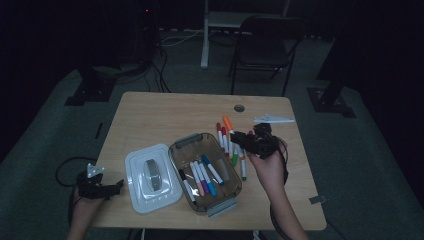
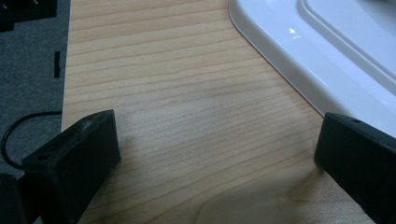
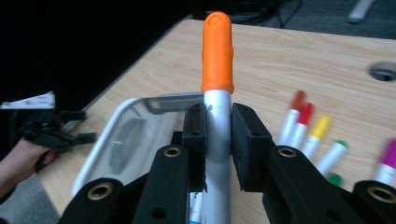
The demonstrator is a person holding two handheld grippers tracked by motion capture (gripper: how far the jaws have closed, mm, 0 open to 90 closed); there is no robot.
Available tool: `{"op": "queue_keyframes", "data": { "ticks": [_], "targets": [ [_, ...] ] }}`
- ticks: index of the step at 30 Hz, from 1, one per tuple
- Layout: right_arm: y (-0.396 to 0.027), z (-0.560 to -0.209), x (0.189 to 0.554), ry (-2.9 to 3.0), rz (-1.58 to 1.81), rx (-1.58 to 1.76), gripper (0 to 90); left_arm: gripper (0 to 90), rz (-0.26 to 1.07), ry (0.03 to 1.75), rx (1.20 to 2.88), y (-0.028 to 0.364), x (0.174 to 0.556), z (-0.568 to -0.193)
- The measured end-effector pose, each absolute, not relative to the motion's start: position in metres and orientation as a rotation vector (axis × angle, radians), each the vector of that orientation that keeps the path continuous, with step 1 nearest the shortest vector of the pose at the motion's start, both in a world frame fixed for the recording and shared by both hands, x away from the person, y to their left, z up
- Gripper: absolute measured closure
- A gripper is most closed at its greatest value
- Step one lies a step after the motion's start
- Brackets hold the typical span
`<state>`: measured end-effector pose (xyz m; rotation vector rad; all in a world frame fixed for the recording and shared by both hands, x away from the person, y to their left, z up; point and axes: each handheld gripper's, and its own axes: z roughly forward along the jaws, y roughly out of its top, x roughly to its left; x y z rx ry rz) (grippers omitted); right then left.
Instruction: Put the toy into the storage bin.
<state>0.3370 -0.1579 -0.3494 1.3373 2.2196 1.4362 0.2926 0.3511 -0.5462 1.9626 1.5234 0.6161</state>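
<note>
Orange marker (image 3: 217, 70): clamped upright in right gripper (image 3: 218, 140), frame centre. Carry level over box (image 1: 176, 150), lower flat beside others. Left gripper (image 2: 215, 154): released, idle.

The orange-capped marker (image 3: 217, 93), silver-grey in the barrel, stood nearly upright, cap toward twelve o'clock, clamped across its barrel. At three o'clock of it, more markers (image 3: 312, 135) lay side by side on the table (image 3: 289, 65).
</note>
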Motion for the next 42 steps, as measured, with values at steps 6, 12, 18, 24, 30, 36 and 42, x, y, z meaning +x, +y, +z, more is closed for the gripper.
{"op": "queue_keyframes", "data": {
  "ticks": [6,12,18,24,30,36,42],
  "targets": [
    [-0.109,-0.354,0.332,2.358,1.428,1.248,76.9,0.5,0.616,1.523,1.963,0.351,0.293,-0.546],
    [-0.074,-0.366,0.329,2.478,1.410,1.207,76.9,0.5,0.616,1.524,1.962,0.351,0.293,-0.546],
    [-0.048,-0.387,0.329,2.580,1.358,1.205,76.9,0.5,0.615,1.524,1.964,0.351,0.293,-0.546],
    [-0.034,-0.407,0.334,2.664,1.273,1.222,76.9,0.5,0.617,1.523,1.963,0.351,0.293,-0.546],
    [-0.025,-0.425,0.337,2.746,1.159,1.232,76.9,0.5,0.618,1.523,1.961,0.351,0.293,-0.546],
    [-0.017,-0.436,0.340,2.848,1.057,1.204,76.9,0.5,0.618,1.522,1.963,0.351,0.293,-0.546],
    [-0.010,-0.447,0.344,2.911,0.944,1.188,76.7,0.5,0.619,1.522,1.961,0.351,0.293,-0.546]
  ]
}}
